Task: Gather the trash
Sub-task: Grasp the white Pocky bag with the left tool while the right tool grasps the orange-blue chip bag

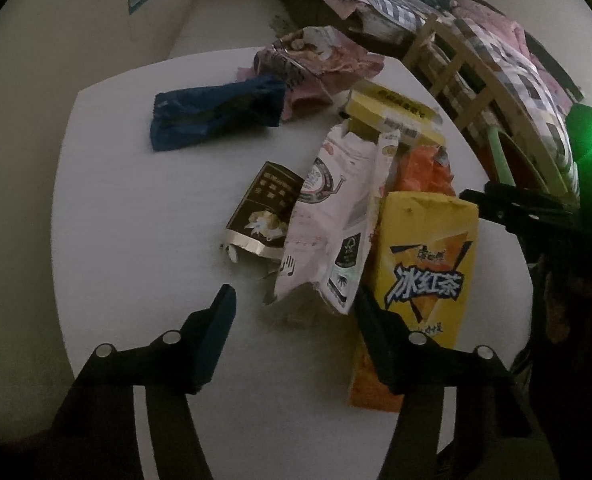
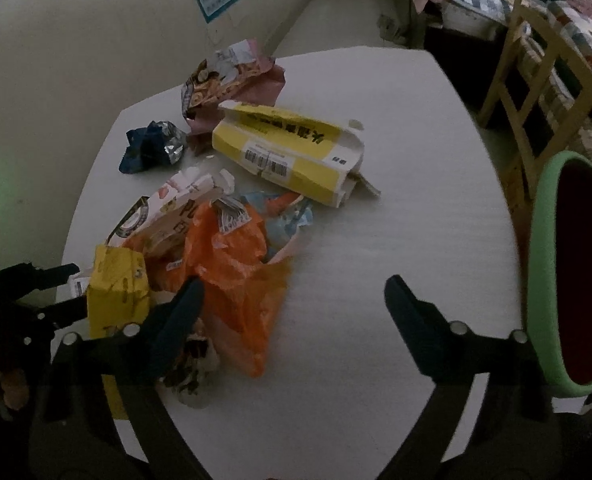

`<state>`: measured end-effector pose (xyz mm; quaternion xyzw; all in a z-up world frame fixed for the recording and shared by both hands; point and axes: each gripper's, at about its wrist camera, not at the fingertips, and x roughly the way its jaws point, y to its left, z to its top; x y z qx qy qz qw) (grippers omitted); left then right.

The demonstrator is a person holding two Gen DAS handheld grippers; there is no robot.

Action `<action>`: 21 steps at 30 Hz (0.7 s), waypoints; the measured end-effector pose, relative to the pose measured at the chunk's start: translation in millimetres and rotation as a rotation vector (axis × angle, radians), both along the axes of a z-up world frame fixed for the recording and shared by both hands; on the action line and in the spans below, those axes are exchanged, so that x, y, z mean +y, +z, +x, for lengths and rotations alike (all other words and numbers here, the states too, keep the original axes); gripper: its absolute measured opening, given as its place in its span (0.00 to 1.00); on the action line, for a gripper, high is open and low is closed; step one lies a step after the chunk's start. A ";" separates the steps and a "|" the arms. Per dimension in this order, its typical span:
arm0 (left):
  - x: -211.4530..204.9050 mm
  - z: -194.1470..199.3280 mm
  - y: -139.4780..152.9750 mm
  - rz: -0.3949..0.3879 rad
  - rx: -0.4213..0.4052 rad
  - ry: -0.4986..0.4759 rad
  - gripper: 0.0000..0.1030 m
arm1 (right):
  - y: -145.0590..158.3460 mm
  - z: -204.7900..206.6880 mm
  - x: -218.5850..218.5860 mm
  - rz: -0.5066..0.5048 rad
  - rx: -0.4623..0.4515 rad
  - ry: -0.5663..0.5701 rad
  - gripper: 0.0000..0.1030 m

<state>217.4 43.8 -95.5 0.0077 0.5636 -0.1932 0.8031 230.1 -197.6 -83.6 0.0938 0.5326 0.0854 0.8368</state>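
your left gripper (image 1: 292, 312) points down at the white counter (image 1: 136, 220), its fingers (image 1: 220, 320) partly apart with the bottom edge of the pale pink snack bag (image 1: 332, 232) between them; you cannot tell whether the pads press on it. the yellow iced-tea carton (image 1: 428, 256) lies just at 3 o'clock of that bag, touching the right finger. at 11 o'clock a dark brown wrapper (image 1: 264, 208) lies beside the bag, and farther off the blue wrapper (image 1: 216, 112) lies apart.

your right gripper (image 2: 292, 300) has its fingers (image 2: 408, 312) spread wide over bare counter, gripping nothing; the left finger overlaps the orange plastic bag (image 2: 232, 272). at 12 o'clock the torn yellow box (image 2: 292, 152) lies flat, with a pink crumpled packet (image 2: 232, 76) beyond it. a green-rimmed bin (image 2: 544, 264) stands at 3 o'clock off the counter edge.
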 end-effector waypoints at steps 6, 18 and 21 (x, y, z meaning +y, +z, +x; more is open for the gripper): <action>0.8 8.1 -9.1 -0.044 0.013 -0.022 0.53 | -11.4 10.5 5.8 0.033 0.030 0.014 0.75; -7.9 7.0 -11.8 -0.038 0.007 -0.060 0.39 | -11.2 18.9 23.5 0.119 0.048 0.079 0.33; -9.6 4.2 -8.9 -0.023 0.000 -0.070 0.38 | -7.4 17.7 27.1 0.114 0.042 0.090 0.27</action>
